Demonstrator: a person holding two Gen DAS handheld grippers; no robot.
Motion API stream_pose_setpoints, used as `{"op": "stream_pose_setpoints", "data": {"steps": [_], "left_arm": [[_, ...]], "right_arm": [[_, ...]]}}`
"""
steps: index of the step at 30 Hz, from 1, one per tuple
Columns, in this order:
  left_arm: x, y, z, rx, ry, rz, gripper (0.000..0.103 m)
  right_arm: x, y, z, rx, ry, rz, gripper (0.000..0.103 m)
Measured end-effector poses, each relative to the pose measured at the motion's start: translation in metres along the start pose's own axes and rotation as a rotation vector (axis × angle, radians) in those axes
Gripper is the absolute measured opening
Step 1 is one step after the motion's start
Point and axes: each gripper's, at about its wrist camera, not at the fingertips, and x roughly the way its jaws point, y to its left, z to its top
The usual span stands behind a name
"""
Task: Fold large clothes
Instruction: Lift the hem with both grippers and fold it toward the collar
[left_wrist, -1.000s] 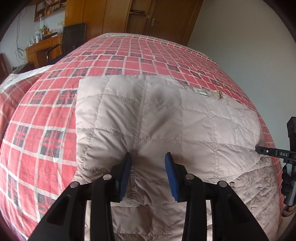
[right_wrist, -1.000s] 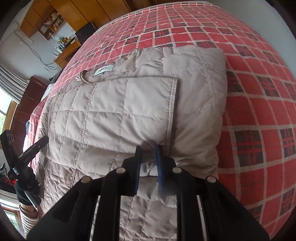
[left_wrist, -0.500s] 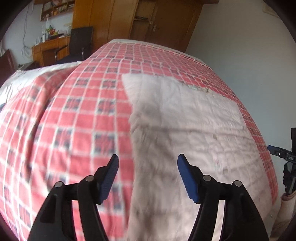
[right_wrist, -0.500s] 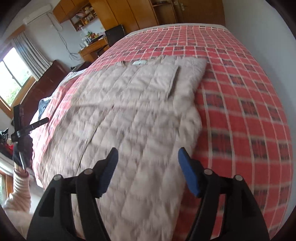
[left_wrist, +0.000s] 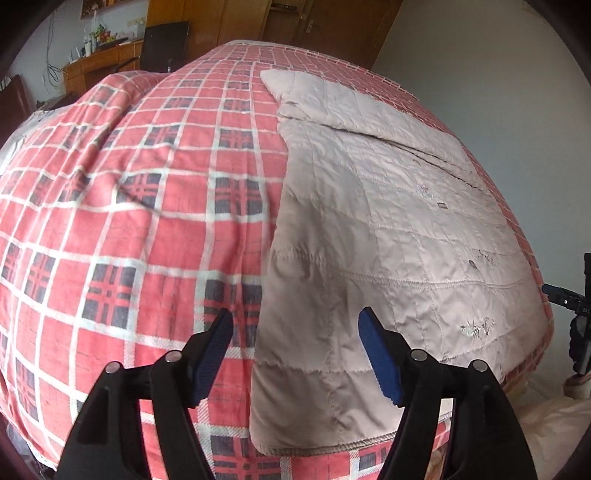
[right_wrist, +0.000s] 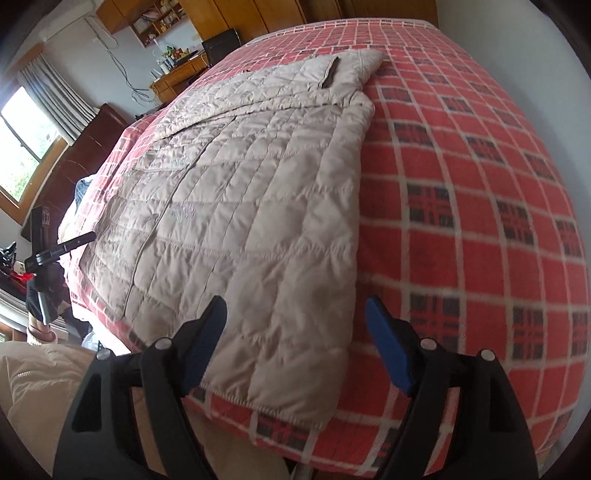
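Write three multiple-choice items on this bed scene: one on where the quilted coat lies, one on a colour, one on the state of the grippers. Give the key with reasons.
1. Where does the quilted coat lie?
A. on the plaid blanket
B. on the floor
C. over the chair

2. What colour are the gripper pads?
A. green
B. blue
C. white

3. How do the left gripper and right gripper stand?
A. both shut on the coat
B. one open, one shut
C. both open, holding nothing

Key: 1 A, the beige coat is spread flat on the red plaid. 2 B, the pads on the black fingers are blue. 3 C, a wide gap shows between each pair of fingers, above the coat's hem.
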Motion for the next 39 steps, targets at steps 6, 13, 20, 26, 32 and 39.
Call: {"op": "stream_pose_setpoints", "data": {"steps": [6,13,20,26,32,39], "left_arm": [[0.009,0.005,-0.012,-0.016,0.030,-0.013,0.071],[0.005,-0.002,-0.019,-0.026,0.055,-0.081,0.062],[0.000,-0.005,-0.025,-0.027,0.057,-0.063,0.020],[-0.016,-0.003,-0.017,-0.059,-0.001,-0.129,0.008],[-0.047,-0.009,0.010,-0.069,-0.102,-0.235,0.008],[-0.057,-0.023,0.074,-0.028,-0.192,-0.279,0.008]], "right_arm": [[0.010,-0.011,-0.019,0.065,0.031,0.001,0.075],[0.026,-0.009,-0.024,0.066,0.073,0.033,0.054],[0.023,-0.003,-0.023,0.046,0.066,0.051,0.021],[0.008,0.000,-0.017,0.062,0.009,0.106,0.010],[-0.026,0.008,0.013,0.032,-0.086,0.145,0.009],[-0.052,0.017,0.076,-0.042,-0.181,0.159,0.009]]}}
